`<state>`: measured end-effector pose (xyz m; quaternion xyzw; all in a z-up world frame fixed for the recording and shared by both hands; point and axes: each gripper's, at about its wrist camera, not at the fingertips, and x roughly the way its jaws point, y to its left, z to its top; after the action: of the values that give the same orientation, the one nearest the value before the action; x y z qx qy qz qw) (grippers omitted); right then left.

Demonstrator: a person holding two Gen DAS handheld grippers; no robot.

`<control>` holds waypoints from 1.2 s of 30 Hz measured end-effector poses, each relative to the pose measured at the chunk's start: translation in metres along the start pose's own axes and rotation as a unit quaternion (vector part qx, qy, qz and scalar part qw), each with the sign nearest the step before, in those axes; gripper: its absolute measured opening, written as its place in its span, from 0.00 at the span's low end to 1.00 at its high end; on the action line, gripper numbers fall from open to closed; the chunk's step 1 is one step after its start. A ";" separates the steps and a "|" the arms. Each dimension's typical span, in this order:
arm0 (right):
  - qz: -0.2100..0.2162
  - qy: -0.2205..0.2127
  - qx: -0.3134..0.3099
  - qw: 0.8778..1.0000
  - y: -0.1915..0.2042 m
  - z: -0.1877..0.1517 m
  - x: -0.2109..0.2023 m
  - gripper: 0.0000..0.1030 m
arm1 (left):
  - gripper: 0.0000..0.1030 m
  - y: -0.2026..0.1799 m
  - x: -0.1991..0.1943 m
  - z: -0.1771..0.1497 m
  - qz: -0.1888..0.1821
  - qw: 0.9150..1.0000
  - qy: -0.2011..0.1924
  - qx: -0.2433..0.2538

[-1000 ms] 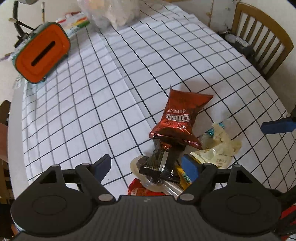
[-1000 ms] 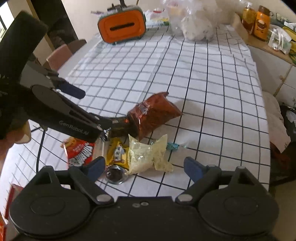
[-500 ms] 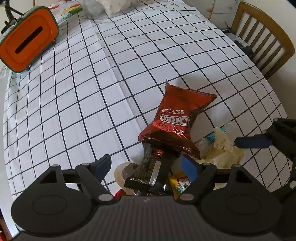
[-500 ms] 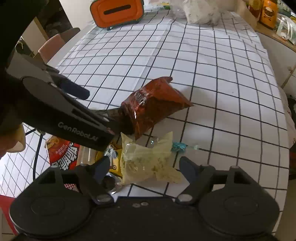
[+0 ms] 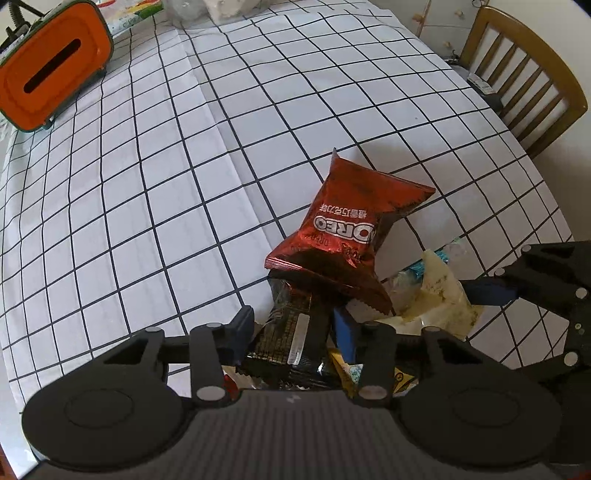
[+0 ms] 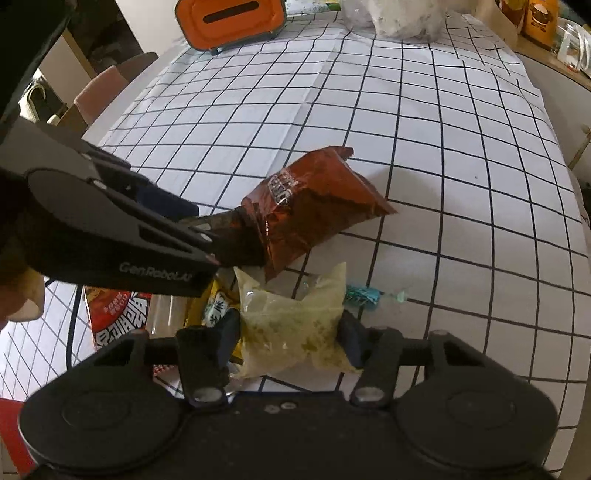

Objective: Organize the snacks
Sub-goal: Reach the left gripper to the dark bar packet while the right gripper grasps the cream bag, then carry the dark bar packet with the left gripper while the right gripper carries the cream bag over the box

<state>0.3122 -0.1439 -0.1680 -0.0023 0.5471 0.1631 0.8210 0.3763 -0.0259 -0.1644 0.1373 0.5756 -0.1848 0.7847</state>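
A dark brown snack bar (image 5: pixel 291 332) lies under the lower edge of a red Oreo bag (image 5: pixel 343 229) on the checked tablecloth. My left gripper (image 5: pixel 293 325) points steeply down, its jaws closing, and both pads touch the bar's sides. A pale yellow-green packet (image 6: pixel 291 325) lies just right of the pile. My right gripper (image 6: pixel 290 336) is closing on it, with the pads against its two edges. The right wrist view also shows the Oreo bag (image 6: pixel 314 214) and the left gripper's black body over the bar (image 6: pixel 221 221).
A red packet (image 6: pixel 114 314), a yellow packet (image 6: pixel 218 306) and a teal-wrapped candy (image 6: pixel 362 295) lie around the pile. An orange tissue box (image 5: pixel 48 66) and a plastic bag (image 6: pixel 402 18) stand at the far end. A wooden chair (image 5: pixel 524 85) is at the table's right edge.
Both grippers have come down onto the pile and narrowed. The left one now flanks the dark bar tightly, the right one the pale packet.
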 end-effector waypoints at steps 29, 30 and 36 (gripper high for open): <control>0.031 -0.043 0.049 0.997 0.000 -0.026 -0.086 0.49 | 0.30 0.019 -0.055 -0.022 0.000 0.996 -0.048 -0.070; 0.032 -0.046 0.048 0.997 0.001 -0.028 -0.092 0.49 | 0.30 0.019 -0.060 -0.024 0.000 0.996 -0.052 -0.072; 0.042 -0.065 0.035 0.996 0.012 -0.042 -0.129 0.49 | 0.30 0.009 -0.095 -0.042 0.002 0.994 -0.072 -0.078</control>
<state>0.2265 -0.1743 -0.0668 0.0605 0.4973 0.1777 0.8470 0.3187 0.0132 -0.0862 0.0631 0.5296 -0.1468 0.8331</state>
